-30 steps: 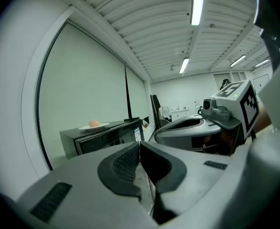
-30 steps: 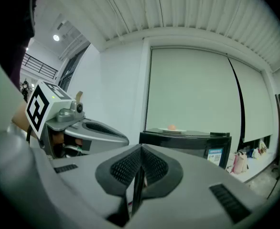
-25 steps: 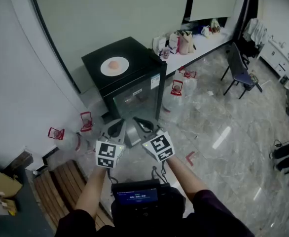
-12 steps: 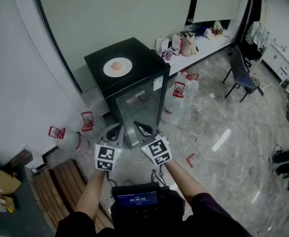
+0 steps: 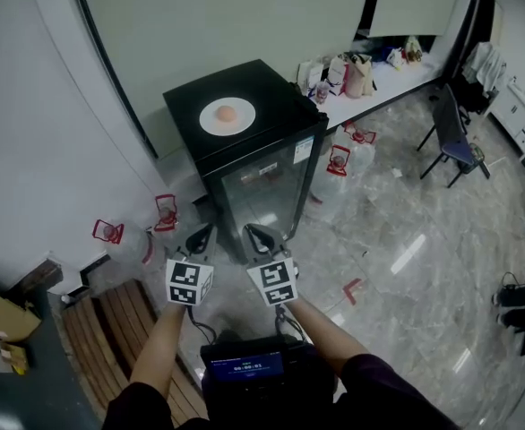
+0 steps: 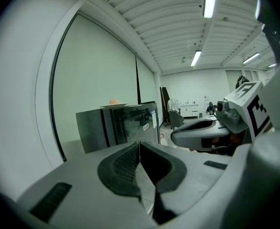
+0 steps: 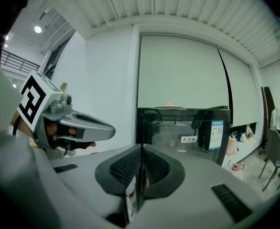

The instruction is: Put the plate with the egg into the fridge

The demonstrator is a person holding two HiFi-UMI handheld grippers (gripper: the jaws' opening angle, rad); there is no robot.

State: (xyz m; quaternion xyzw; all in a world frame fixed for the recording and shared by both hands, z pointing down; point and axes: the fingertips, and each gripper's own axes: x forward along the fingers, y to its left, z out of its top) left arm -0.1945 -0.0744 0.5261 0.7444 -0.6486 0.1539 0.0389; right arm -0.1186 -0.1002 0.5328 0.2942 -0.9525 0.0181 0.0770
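The head view looks steeply down from the person's head, with the fridge (image 5: pixel 267 186) well ahead. Both gripper views sit low and face that same fridge almost level (the left one more toward a front corner). The left gripper (image 7: pixel 112 130) and the right gripper (image 6: pixel 174 136) each show at the edge of the other's view.

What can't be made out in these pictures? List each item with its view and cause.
- Fridge interior: all views, reflections on the glass door hide the shelves.
- Door handle: no view shows one clearly.
- Egg and plate: gripper views show them edge-on and tiny.
- Things on the counter: head view, too small to identify.
- Screen text: head view, too small.
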